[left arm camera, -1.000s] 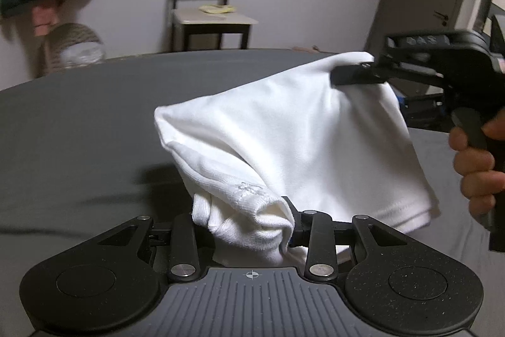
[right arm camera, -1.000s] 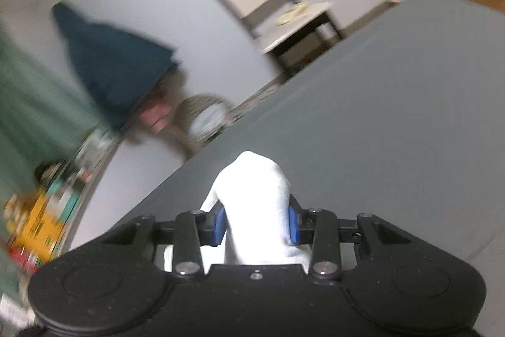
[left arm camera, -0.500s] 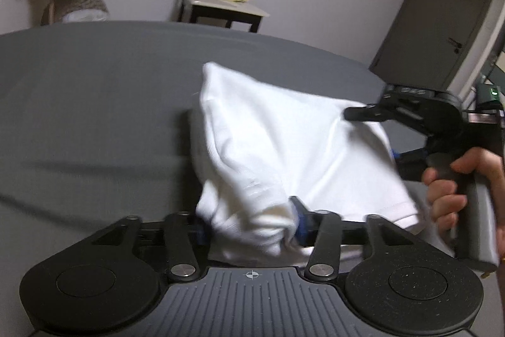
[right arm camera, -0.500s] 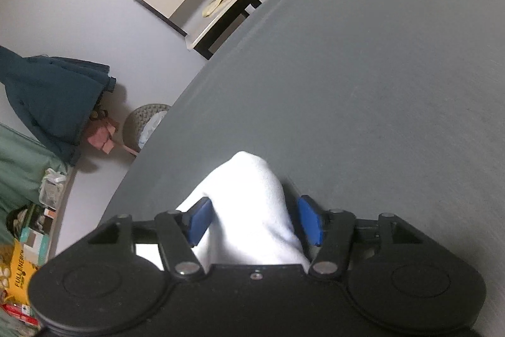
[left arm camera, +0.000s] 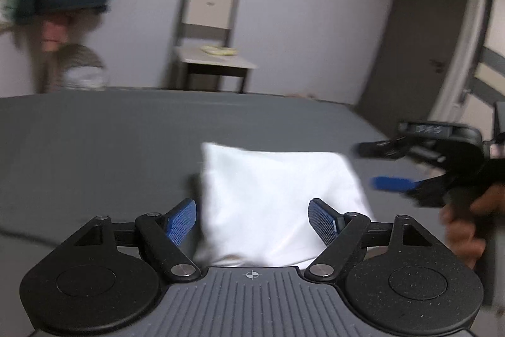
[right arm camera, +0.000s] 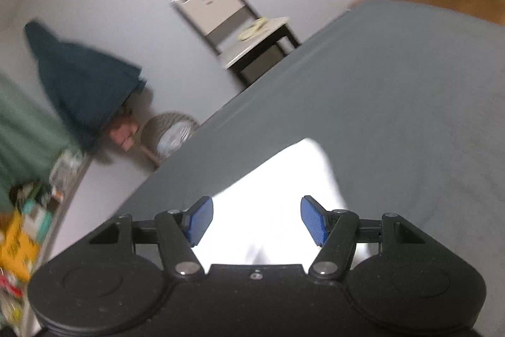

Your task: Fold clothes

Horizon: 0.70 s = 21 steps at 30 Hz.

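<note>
The grey bed surface (left arm camera: 94, 147) fills most of both views, wide and flat; on it lies the white garment (left arm camera: 271, 195), already a compact folded packet, roughly rectangular, with its near part hidden under the camera body, so I cannot tell how far it reaches toward the person. In the left wrist view the packet lies directly ahead of the left gripper (left arm camera: 252, 218), between the lines of its two blue pads; its longer side seems to run across, from left to right, though blur makes the edges soft. The left jaws stand wide apart and hold nothing; the cloth passes between them without visible contact. The right gripper (right arm camera: 256, 220) also has its jaws spread and empty; in its own view the white cloth (right arm camera: 277, 195) lies ahead and under it. From the left view, the right gripper (left arm camera: 388, 166) is just beside the right edge of the packet, a hand (left arm camera: 464, 229) on its handle; so the right hand is nearer to that edge, and the left is nearer to the near side. My judgement is that this fold is released; any further fold would begin from the short right edge.
</note>
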Available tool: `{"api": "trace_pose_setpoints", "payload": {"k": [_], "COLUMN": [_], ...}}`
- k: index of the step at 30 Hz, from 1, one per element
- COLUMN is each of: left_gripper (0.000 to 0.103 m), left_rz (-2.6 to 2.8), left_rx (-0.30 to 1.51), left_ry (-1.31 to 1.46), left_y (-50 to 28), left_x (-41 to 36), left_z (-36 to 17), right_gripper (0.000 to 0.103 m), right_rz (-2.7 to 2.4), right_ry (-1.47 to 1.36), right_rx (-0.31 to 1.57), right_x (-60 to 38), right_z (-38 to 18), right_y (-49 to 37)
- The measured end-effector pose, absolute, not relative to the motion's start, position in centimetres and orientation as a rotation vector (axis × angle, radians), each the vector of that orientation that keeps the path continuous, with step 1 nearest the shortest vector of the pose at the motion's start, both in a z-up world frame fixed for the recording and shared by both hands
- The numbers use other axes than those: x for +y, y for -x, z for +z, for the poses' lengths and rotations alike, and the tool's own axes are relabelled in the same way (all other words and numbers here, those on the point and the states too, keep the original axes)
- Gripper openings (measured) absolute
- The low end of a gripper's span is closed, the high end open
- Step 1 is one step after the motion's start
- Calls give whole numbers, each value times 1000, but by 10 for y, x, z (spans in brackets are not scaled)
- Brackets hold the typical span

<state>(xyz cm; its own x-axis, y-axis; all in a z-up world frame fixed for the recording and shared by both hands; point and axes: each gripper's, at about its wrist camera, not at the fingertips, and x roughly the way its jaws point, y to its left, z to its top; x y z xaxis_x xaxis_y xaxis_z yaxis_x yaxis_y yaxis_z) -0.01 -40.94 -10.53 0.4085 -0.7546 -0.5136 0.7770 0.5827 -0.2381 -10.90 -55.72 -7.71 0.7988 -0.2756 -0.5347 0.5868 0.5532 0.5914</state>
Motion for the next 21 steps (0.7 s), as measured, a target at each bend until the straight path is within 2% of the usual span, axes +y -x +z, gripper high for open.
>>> {"api": "trace_pose_setpoints", "payload": {"k": [4, 7, 8, 11, 14, 17, 21], "left_gripper": [79, 79, 79, 79, 79, 79, 79], "left_rz": [-974, -961, -953, -940, -953, -995, -1032], "left_rx": [727, 763, 770, 813, 830, 791, 750], "left_ry": [-89, -145, -166, -183, -123, -126, -152], "left_y": [-10, -14, -15, -15, -16, -8, 6], "left_x": [-435, -441, -441, -430, -406, -379, -340], "left_z": [-133, -149, -152, -150, -136, -117, -88], "right_gripper": [61, 58, 52, 51, 67, 70, 81], "right_rz": [-559, -615, -639, -692, -714, -727, -744], "right_ry": [-825, -857, -865, -845, -785, -722, -652], "right_rx": [490, 524, 530, 543, 531, 516, 496], "right_x": [-554, -558, -559, -553, -532, -510, -474], "right_z": [-100, -112, -114, -111, -97, -82, -63], "right_y": [101, 108, 112, 126, 144, 159, 176]}}
